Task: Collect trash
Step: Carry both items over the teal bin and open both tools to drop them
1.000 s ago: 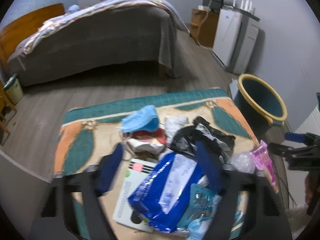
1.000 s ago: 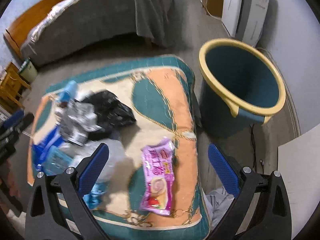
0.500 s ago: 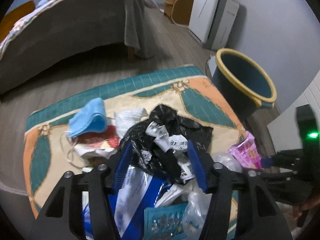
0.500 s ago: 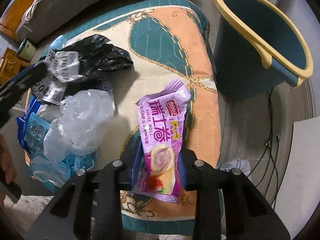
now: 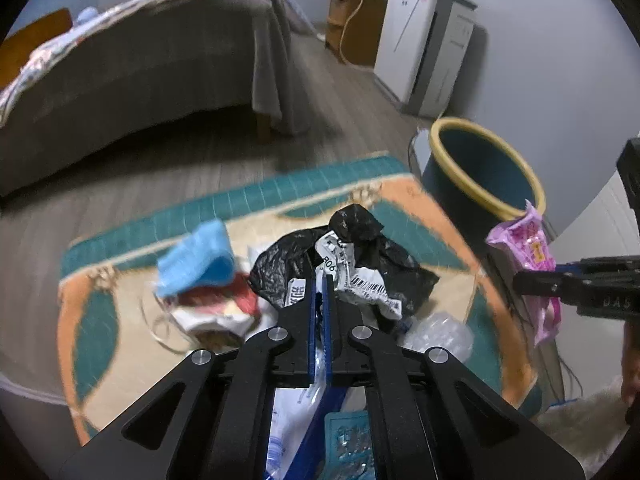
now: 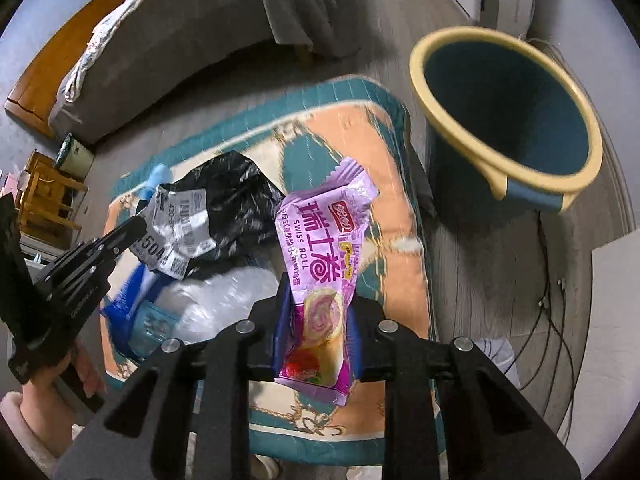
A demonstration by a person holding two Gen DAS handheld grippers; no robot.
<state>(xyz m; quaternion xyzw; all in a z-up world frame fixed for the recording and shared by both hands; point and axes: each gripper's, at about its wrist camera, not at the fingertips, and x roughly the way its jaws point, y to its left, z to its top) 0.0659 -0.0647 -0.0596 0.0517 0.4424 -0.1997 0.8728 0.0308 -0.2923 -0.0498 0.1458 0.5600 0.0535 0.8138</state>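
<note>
so, i have both claws loaded and nothing visibly binned. my right claw [image 6: 316, 320] is pinched on the pink swiss roll wrapper [image 6: 324, 248], held up off the worktop [image 6: 400, 248], short of the blue bucket [image 6: 508, 120] that stands on the floor just beside the worktop's edge. my left claw [image 5: 319, 304] is closed almost to nothing on the edge of the black plastic bag [image 5: 360, 256] with its crumpled shipping labels [image 5: 360, 284]; the bag looks bunched upward, but i cannot tell whether it is fully clear of the pile.

i judge the task is at an early stage: the part of the bucket's inside that i can see looks empty, and plenty remains on the patterned cloth: a blue folded cloth or mask [image 5: 196, 260] on top of red-and-white packaging [image 5: 216, 308], a clear crinkled plastic bag [image 6: 224, 296], and blue pouches [image 6: 132, 292] near the front edge. after these 2 pieces go in, several more trips are left.

the right wrist view looks down into the bucket and reads the wrapper's front print, and it shows the left claw from the side. the left wrist view shows only the bucket's near rim and a slice of its inside, but it gives me the mask pile, which the right view mostly hides behind the black bag, plus the bed [image 5: 140, 72] and white cabinet [image 5: 424, 40] beyond.
</note>
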